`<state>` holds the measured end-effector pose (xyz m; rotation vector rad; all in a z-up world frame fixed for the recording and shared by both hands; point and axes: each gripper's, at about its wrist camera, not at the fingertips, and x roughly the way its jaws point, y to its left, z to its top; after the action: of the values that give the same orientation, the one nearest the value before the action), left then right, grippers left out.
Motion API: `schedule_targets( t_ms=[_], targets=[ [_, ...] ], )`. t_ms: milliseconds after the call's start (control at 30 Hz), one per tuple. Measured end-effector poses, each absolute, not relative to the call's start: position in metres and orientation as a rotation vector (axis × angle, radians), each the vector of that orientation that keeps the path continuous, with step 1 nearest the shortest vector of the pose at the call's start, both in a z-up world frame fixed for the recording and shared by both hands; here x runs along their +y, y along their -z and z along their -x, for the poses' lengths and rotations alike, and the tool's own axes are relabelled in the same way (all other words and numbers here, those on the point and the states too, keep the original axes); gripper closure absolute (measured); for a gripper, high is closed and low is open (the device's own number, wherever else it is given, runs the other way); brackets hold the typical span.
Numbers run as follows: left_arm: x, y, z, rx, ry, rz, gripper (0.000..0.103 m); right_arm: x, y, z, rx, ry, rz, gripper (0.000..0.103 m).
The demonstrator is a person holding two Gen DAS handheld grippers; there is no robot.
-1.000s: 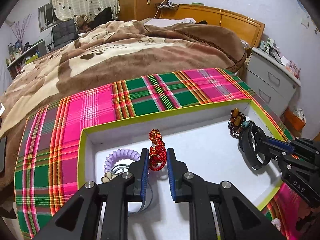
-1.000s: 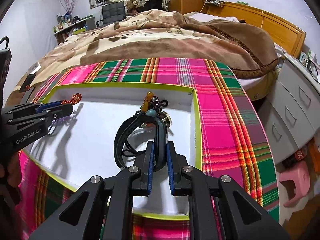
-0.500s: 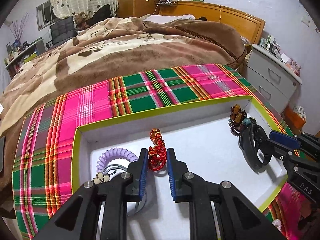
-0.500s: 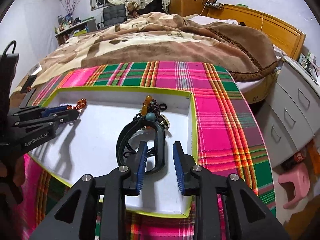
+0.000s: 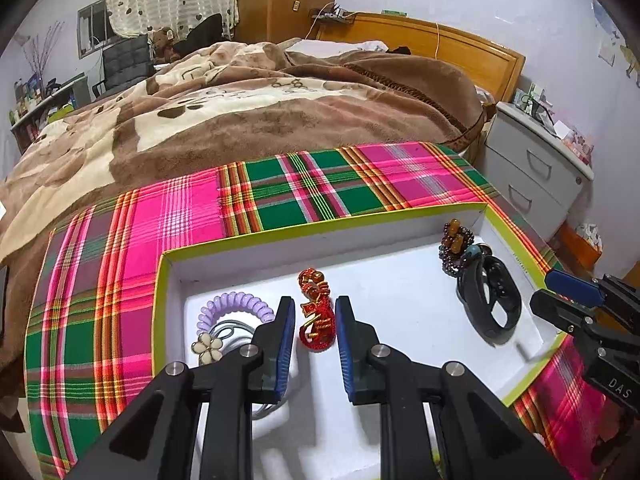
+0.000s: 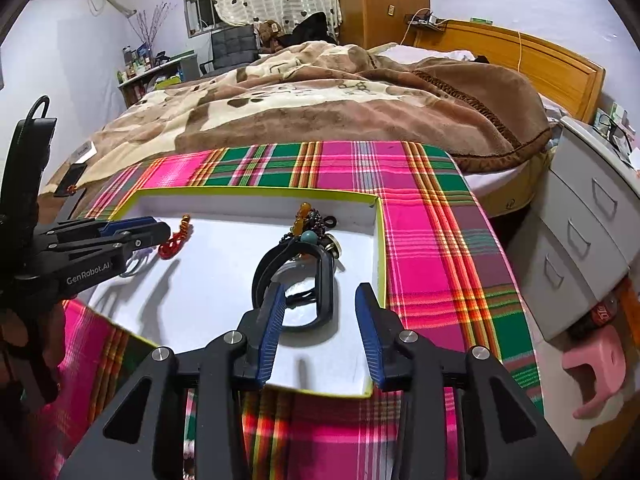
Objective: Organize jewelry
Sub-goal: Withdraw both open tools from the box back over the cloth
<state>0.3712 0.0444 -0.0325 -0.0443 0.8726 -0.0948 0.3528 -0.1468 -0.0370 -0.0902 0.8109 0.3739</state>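
Observation:
A white tray with a yellow-green rim [image 5: 320,228] [image 6: 256,191] lies on a plaid cloth. A red woven bracelet [image 5: 317,318] [image 6: 174,242] lies on the tray floor between the fingers of my open left gripper [image 5: 315,336], not clamped. A black band [image 5: 494,300] [image 6: 304,284] lies at the tray's right, just ahead of my open right gripper [image 6: 320,320]. A dark bead bracelet with amber beads [image 5: 456,246] [image 6: 310,220] lies beyond it. A purple coil tie [image 5: 234,308] and a cream flower clip [image 5: 207,346] lie at the left.
The pink and green plaid cloth [image 5: 168,216] [image 6: 432,240] covers the bed's foot. A brown blanket [image 5: 248,120] lies behind it. A grey drawer unit [image 6: 592,216] and a pink stool [image 6: 596,368] stand to the right.
Both grippers have opened. The left let go of the red bracelet, which now lies in the tray. The right let go of the black band and drew back.

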Motion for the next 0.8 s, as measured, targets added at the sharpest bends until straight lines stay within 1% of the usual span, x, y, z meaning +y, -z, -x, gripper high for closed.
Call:
schedule_targets(
  t_ms=[167, 367, 600, 800],
  targets=[
    [0.049, 0.022, -0.356, 0.846, 0.090, 0.059, 0.082, -0.151, 0.028, -0.336, 0.783, -0.386, 0.073, 0.065],
    [0.057, 0.004, -0.320, 0.787, 0.068, 0.119, 0.082, -0.154, 0.017, -0.302, 0.732, -0.407, 0.058, 0.065],
    [0.054, -0.015, -0.256, 0.697, 0.043, 0.129, 0.082, -0.164, 0.007, -0.259, 0.682, -0.419, 0.019, 0.065],
    [0.041, -0.020, -0.203, 0.655, 0.062, 0.107, 0.082, -0.167, 0.004, -0.223, 0.663, -0.412, 0.022, 0.065]
  ],
)
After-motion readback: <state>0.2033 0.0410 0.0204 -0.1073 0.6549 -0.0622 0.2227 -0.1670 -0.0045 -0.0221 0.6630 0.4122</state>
